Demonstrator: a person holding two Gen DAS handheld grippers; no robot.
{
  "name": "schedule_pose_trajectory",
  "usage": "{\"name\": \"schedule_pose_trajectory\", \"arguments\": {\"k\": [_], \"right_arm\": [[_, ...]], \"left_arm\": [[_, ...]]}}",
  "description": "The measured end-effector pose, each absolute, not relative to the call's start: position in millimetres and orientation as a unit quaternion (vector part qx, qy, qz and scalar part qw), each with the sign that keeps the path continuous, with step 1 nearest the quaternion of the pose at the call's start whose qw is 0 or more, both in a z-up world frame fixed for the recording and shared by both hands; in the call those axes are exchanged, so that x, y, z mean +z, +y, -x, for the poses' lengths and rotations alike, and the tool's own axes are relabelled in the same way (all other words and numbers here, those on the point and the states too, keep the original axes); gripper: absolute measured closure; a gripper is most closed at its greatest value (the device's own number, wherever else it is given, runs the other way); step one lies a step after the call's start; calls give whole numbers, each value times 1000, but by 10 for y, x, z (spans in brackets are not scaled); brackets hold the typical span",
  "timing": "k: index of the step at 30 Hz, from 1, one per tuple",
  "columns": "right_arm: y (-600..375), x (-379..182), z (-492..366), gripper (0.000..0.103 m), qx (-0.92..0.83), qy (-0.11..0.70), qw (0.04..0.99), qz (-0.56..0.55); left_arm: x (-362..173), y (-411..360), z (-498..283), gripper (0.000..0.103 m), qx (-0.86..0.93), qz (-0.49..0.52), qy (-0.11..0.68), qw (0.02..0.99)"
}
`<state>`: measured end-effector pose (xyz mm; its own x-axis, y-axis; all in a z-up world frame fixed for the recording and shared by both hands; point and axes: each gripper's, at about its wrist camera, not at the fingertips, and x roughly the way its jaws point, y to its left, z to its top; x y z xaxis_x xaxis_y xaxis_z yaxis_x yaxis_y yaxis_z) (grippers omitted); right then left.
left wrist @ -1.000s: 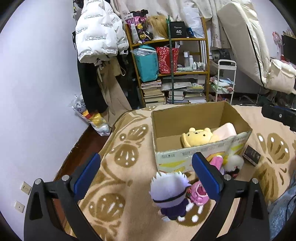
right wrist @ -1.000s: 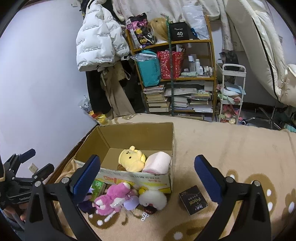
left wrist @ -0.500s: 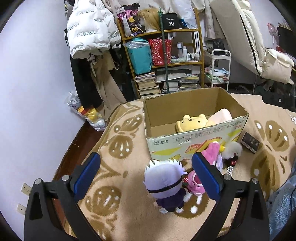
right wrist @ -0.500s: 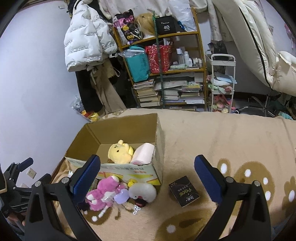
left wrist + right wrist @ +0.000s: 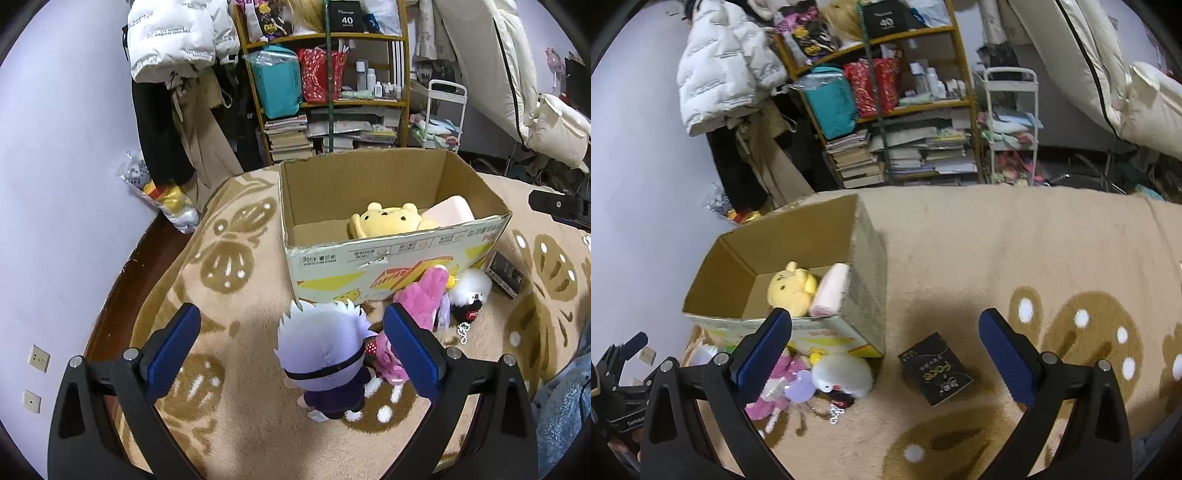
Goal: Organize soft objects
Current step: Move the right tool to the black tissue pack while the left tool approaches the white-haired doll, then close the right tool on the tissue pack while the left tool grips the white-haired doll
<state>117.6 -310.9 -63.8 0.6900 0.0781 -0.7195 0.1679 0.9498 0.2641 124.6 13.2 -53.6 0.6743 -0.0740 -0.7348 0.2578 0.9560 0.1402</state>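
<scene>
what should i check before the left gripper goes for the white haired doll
1. Left gripper open: ok, both blue pads spread wide.
2. Nothing held in it: ok.
3. White haired doll between the fingers: ok, though nearer the right pad.
4. Doll clear of neighbours: not ok, the pink plush presses against its side.
5. Room in the cardboard box: ok, only the yellow bear and a pink cushion sit at one end.
6. Right gripper out of the way: ok, open, hovering near the black packet.
</scene>
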Motion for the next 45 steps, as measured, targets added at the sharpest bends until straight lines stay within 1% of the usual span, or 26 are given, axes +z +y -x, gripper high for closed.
{"name": "schedule_pose_trajectory", "arguments": {"k": [27,36,40,41,42,43,45], "right_arm": [[-3379,-1225,-1473,0,-60,467,865,-173],[-3324,-1562,-1574,0,-61,519,838,-157],[-3234,-1730,-1626,0,-53,548,824,-138],[-3205,-1757,-1644,3,-51,556,820,-129],[-3178,-1780,-1667,10,-50,562,817,-121],[-3159,-1802,-1678,10,-51,568,814,-113],[-3144,-1807,-1688,12,-51,569,814,-107]], "left_arm": [[-1026,50,-1488,5,-101,-125,465,871],[-1193,90,-1577,5,-111,-113,502,850],[-1248,80,-1599,5,-104,-121,505,848],[-1263,81,-1607,5,-103,-124,505,848],[-1267,85,-1606,6,-102,-124,505,848],[-1271,83,-1606,8,-103,-123,505,848],[-1297,89,-1622,22,-111,-116,514,843]]}}
